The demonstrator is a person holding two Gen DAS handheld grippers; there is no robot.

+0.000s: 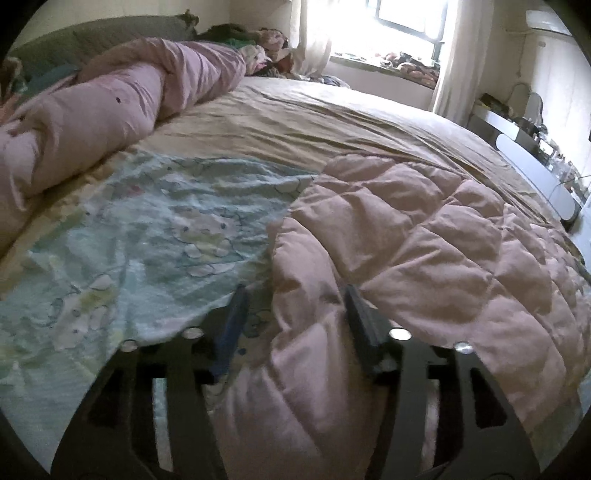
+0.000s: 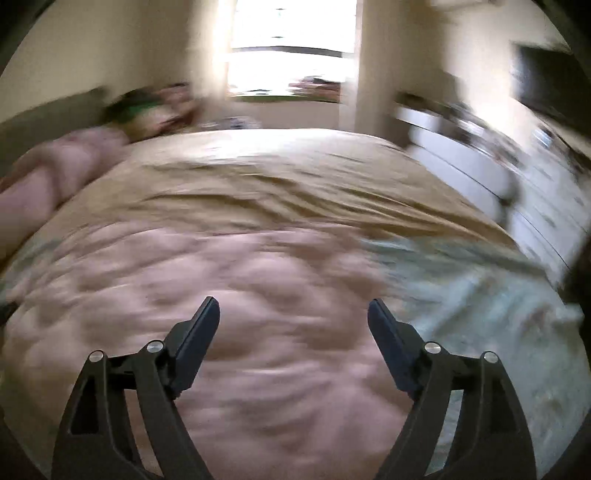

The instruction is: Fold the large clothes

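Note:
A pink quilted puffer garment (image 1: 424,236) lies spread on the bed, over a pale blue cartoon-print sheet (image 1: 147,229). My left gripper (image 1: 295,295) has a fold of the garment's left edge between its fingers, which stand fairly wide apart around the bulky fabric. In the right wrist view, which is motion-blurred, the same garment (image 2: 240,295) fills the foreground. My right gripper (image 2: 293,306) is open and empty, above the garment, with the blue sheet (image 2: 480,302) to its right.
A tan bed cover (image 1: 314,122) covers the far half of the bed. A rolled pink duvet (image 1: 122,99) lies along the left side with a pile of clothes (image 1: 266,44) behind it. A window (image 1: 406,22) and a white desk (image 1: 532,162) are beyond.

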